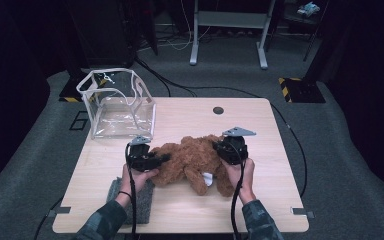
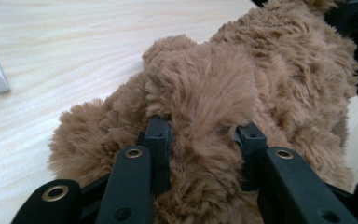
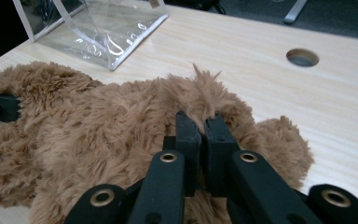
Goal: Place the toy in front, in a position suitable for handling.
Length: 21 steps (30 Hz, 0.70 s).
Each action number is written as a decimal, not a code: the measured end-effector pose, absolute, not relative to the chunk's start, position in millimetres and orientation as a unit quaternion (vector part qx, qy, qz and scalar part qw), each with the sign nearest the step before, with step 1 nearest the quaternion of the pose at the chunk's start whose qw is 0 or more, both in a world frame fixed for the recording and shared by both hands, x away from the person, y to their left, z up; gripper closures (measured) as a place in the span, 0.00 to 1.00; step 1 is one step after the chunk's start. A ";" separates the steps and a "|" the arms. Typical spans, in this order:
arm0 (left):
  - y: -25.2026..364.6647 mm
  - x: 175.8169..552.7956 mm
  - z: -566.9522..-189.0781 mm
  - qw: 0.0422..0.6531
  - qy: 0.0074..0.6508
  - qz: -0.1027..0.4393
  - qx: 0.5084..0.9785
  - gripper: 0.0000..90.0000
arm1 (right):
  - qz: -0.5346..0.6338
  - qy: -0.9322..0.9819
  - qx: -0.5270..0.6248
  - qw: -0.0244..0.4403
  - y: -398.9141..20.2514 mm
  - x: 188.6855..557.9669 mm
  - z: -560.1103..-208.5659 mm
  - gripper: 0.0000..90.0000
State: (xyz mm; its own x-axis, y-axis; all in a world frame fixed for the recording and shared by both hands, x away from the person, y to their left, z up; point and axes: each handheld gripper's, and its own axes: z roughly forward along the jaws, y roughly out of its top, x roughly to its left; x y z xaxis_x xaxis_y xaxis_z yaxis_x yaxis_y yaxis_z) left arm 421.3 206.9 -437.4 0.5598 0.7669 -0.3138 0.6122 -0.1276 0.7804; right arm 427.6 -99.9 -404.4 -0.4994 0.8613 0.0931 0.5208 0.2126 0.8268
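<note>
A brown plush toy point(image 1: 190, 156) lies on the wooden table point(image 1: 275, 200), near its middle. My left gripper point(image 1: 164, 159) comes at it from the left and is shut on a thick fold of its fur point(image 2: 205, 93); the black jaws press in on both sides. My right gripper point(image 1: 218, 147) is at the toy's right end. In the right gripper view its jaws stand almost together, pinching a small tuft of fur point(image 3: 203, 95). A white tag point(image 1: 208, 179) shows under the toy's near side.
A clear plastic bag with white trim point(image 1: 117, 102) stands open at the table's far left corner. A grey felt pad point(image 1: 142, 200) lies at the near left under my left forearm. A round cable hole point(image 1: 218, 110) sits near the far edge.
</note>
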 end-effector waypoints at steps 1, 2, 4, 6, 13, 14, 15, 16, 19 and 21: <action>206.8 422.8 -434.4 0.473 0.460 0.084 0.747 0.73 | 0.428 0.755 0.454 0.204 -100.5 428.3 -401.4 0.97; 206.3 424.2 -431.3 0.475 0.460 0.084 0.746 0.73 | 0.427 0.754 0.454 0.206 -100.3 428.5 -398.0 0.97; 205.5 427.8 -425.0 0.475 0.457 0.091 0.746 0.73 | 0.428 0.754 0.453 0.209 -100.5 430.0 -391.9 0.97; 204.9 432.5 -419.5 0.478 0.455 0.095 0.745 0.74 | 0.425 0.754 0.453 0.214 -100.5 431.6 -386.6 0.97; 201.1 451.7 -410.1 0.474 0.449 0.104 0.750 0.74 | 0.423 0.752 0.451 0.227 -101.4 442.3 -376.2 0.97; 201.1 455.1 -410.2 0.475 0.451 0.103 0.749 0.74 | 0.422 0.750 0.456 0.226 -100.2 443.4 -375.2 0.97; 201.1 459.1 -410.5 0.471 0.451 0.102 0.751 0.74 | 0.422 0.751 0.454 0.228 -99.8 445.4 -375.1 0.97; 201.3 463.0 -411.8 0.473 0.453 0.103 0.748 0.74 | 0.420 0.752 0.453 0.231 -99.1 447.1 -375.2 0.97; 200.4 472.4 -416.7 0.460 0.457 0.107 0.754 0.74 | 0.414 0.752 0.457 0.231 -94.8 452.1 -378.4 0.96; 200.6 477.9 -421.4 0.452 0.459 0.108 0.757 0.74 | 0.410 0.753 0.459 0.232 -91.9 456.0 -382.8 0.96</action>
State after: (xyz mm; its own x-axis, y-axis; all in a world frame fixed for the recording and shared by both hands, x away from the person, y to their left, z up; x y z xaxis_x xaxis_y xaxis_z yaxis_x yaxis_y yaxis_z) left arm 477.9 200.6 -421.4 0.5547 0.7930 -0.2520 0.5985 -0.1699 0.7829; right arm 456.0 -91.9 -382.8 -0.4704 0.8820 0.0267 0.5021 0.2426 0.8301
